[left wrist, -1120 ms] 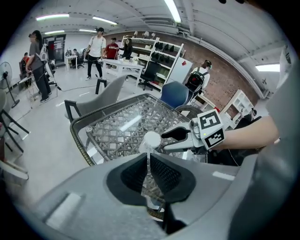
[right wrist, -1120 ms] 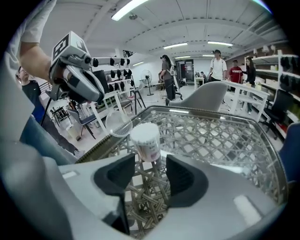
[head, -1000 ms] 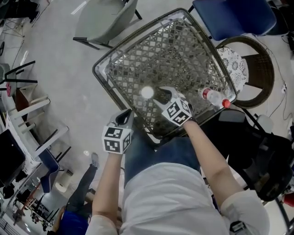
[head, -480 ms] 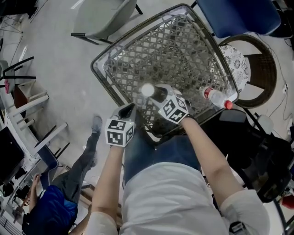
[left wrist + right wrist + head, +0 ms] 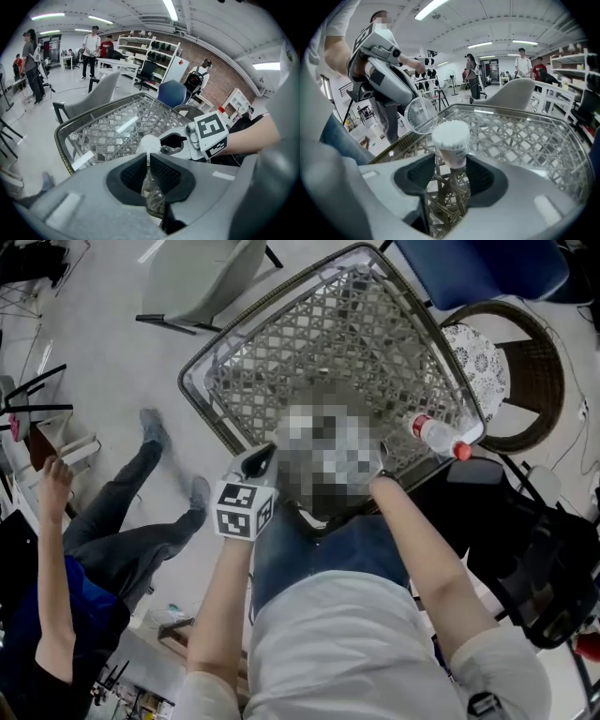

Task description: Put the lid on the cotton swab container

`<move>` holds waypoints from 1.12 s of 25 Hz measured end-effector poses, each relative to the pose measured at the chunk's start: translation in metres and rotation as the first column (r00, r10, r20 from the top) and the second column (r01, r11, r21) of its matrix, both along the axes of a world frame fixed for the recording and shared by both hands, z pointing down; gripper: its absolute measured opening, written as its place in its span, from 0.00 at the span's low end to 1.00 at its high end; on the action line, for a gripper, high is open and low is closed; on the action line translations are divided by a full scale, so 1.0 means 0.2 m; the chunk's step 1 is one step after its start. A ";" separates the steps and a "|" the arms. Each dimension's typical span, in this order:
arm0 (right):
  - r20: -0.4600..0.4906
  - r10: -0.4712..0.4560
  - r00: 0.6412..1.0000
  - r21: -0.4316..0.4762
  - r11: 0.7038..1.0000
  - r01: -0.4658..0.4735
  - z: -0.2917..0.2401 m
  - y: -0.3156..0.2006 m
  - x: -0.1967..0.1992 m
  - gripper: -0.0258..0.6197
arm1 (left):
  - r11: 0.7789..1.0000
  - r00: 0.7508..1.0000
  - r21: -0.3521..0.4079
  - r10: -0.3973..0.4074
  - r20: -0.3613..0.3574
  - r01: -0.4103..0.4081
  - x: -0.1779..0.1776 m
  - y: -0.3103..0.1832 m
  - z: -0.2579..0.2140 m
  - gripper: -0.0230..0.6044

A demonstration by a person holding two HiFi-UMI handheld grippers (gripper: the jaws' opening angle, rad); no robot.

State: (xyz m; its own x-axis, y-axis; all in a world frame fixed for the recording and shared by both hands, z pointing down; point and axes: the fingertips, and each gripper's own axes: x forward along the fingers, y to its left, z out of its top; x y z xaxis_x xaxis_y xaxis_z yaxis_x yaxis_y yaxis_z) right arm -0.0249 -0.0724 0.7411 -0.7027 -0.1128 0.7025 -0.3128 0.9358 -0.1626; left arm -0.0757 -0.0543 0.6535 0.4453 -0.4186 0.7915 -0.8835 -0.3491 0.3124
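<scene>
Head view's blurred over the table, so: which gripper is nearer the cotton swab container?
Right. The right gripper is shut on the cotton swab container; the left gripper holds the clear lid close beside its top.

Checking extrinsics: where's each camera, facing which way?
Head view: on the head, facing steeply down at the table; both forearms, lap and left gripper show.
Left gripper view: on left gripper, along its fingers, toward the right gripper.
Right gripper view: on right gripper, along its fingers gripping the container, toward the left gripper's lid.
Shared: the table; each gripper view shows the other gripper.
</scene>
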 end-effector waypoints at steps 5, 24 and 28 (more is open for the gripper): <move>0.012 0.006 1.000 -0.008 1.000 -0.006 0.00 0.01 0.01 0.37 | 0.999 1.000 0.033 0.018 -0.021 -0.017 0.06 -0.08 -0.02 0.05; 0.045 0.156 0.987 -0.027 0.988 -0.155 -0.02 -0.01 0.26 0.37 | 0.981 0.979 -0.039 0.191 0.074 -0.189 0.23 -0.22 0.18 0.05; 0.032 0.195 0.980 -0.035 0.980 -0.193 -0.01 -0.01 0.34 0.37 | 0.976 0.969 -0.051 0.217 0.117 -0.212 0.24 -0.24 0.21 0.05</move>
State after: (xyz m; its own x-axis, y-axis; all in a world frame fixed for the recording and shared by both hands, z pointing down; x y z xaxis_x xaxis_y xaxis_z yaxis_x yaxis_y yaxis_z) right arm 0.0437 -0.0738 0.7388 -0.6939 -0.2276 0.6831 -0.4815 0.8521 -0.2052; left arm -0.0279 -0.1022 0.6956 0.4213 -0.2925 0.8585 -0.8214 -0.5243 0.2245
